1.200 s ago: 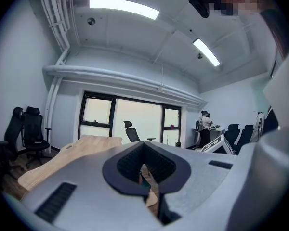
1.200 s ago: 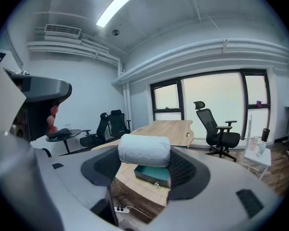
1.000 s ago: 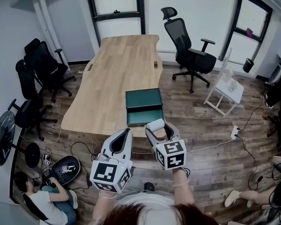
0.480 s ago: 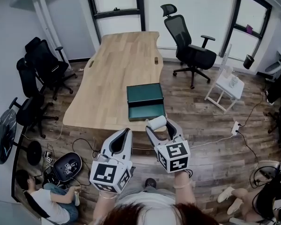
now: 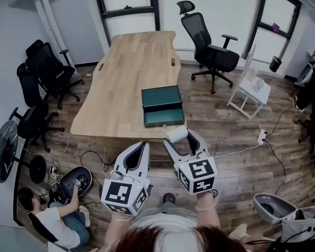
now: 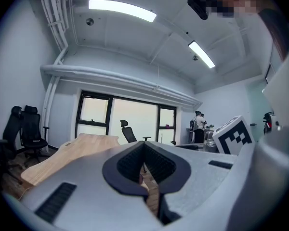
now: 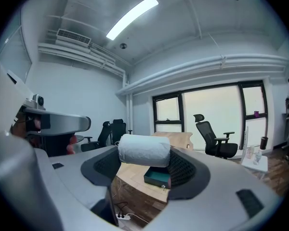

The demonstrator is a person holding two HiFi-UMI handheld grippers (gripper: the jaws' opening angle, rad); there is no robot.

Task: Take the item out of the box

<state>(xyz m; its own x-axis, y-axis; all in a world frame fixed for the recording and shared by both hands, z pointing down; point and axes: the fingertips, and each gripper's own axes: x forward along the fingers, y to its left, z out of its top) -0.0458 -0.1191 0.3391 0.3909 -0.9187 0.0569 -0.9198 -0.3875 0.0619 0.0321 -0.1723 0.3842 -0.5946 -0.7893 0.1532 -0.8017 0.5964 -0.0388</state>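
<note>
We find the white rolled cloth [image 5: 176, 134] clamped crosswise in the right gripper [image 5: 182, 139], well clear of the green box [image 5: 163, 106] at the table [image 5: 126, 77] edge, left gripper [image 5: 139, 148] closed and empty; we advise a level, even squeeze.

Box [image 5: 163, 105] sits on the table [image 5: 121, 77], near its front-right corner. Roll [image 5: 176, 134] is btw. the jaws of the R gripper [image 5: 180, 138], before the table's edge, with the L gripper [image 5: 140, 147] just beside, on the left. Office chair [image 5: 207, 49] stands behind the table, to the right.
</note>
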